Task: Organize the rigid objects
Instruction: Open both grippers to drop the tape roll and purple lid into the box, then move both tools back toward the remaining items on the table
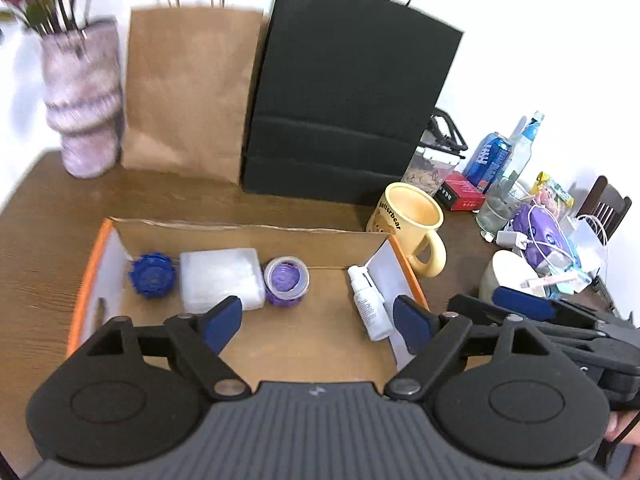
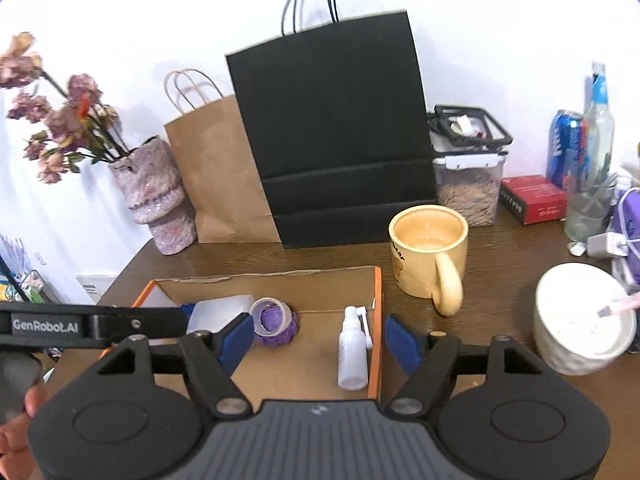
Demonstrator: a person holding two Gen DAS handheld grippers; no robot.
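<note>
Left gripper (image 1: 318, 322): blue-padded jaws spread wide, nothing between them, poised above the box.
Right gripper (image 2: 320, 338): jaws likewise wide and empty.
Shallow cardboard box with orange rim (image 1: 90, 264): directly beneath and ahead of both grippers, on the brown wooden table (image 1: 44, 200).
White plastic spray bottle (image 1: 370, 304): lying flat just inside the left gripper's right finger, against the box's right wall.
Purple ribbed ball in a tape ring (image 1: 286, 280): ahead, left of centre.
Translucent white rectangular case (image 1: 222, 278): left of the ball.
Blue toothed disc (image 1: 152, 276): far-left corner.
Yellow ceramic mug (image 2: 428, 256): outside the box, ahead and right.
</note>
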